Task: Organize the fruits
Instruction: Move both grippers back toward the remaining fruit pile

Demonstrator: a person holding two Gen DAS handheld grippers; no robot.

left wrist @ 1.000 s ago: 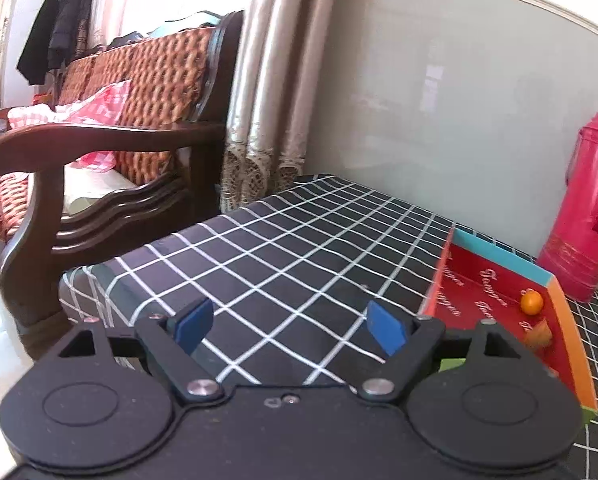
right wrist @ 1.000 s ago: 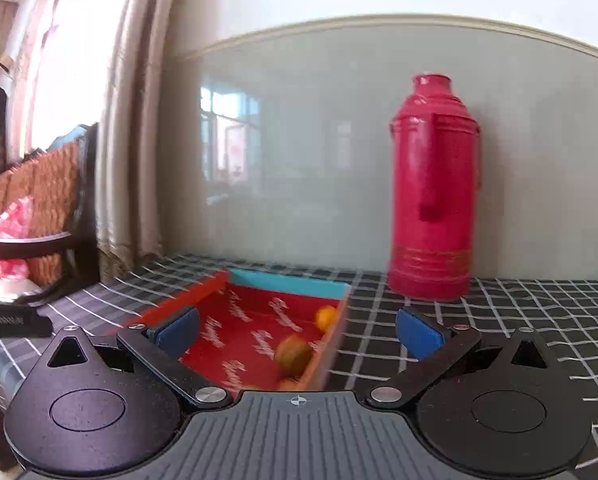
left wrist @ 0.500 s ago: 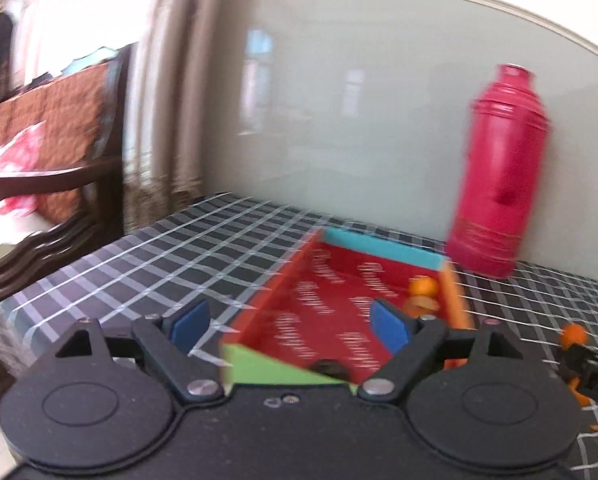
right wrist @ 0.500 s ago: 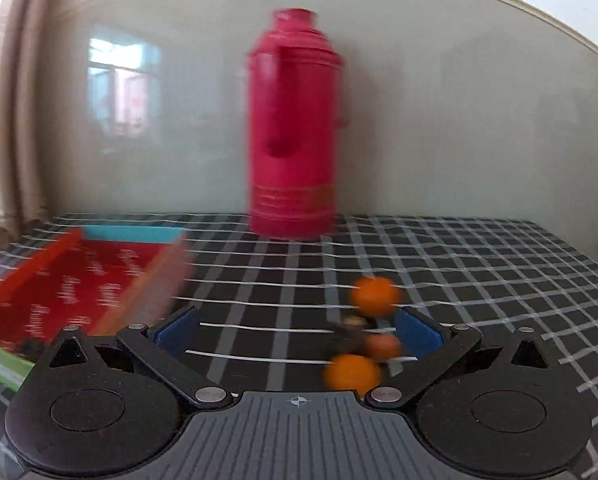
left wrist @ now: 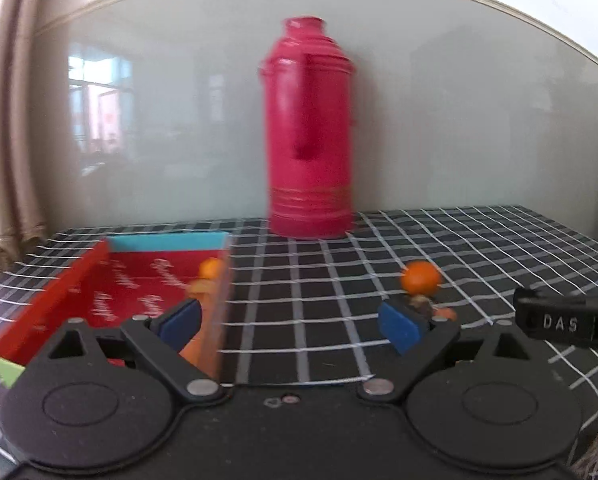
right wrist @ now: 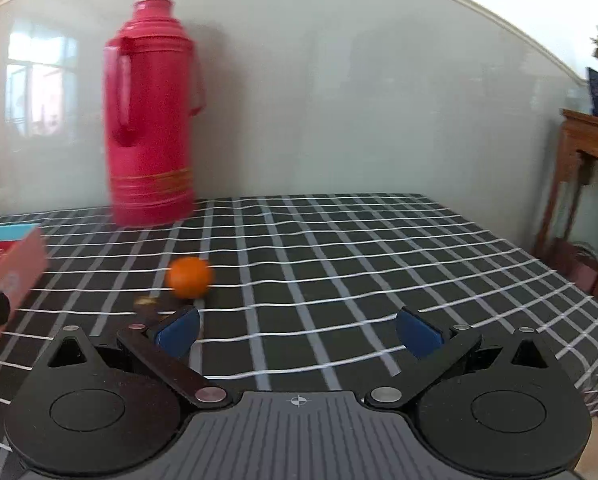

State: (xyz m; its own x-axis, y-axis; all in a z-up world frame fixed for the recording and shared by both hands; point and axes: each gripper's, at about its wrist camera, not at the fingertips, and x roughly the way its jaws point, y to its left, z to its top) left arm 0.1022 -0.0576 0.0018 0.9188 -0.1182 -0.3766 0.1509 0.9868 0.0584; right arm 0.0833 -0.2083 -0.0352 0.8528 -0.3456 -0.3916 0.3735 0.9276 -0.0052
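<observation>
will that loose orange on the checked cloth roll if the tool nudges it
Probably: the orange is round and sits free on the flat tablecloth, with nothing beside it to stop it. Its skin looks smooth, so the open right tool may slip off unless centred.

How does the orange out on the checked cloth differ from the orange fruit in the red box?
The orange on the cloth lies loose in the open, right of the red box; the orange in the box sits against the box's right wall. The cloth orange looks larger, being nearer the camera. Both are round and orange, and neither hand-held gripper holds either.
</observation>
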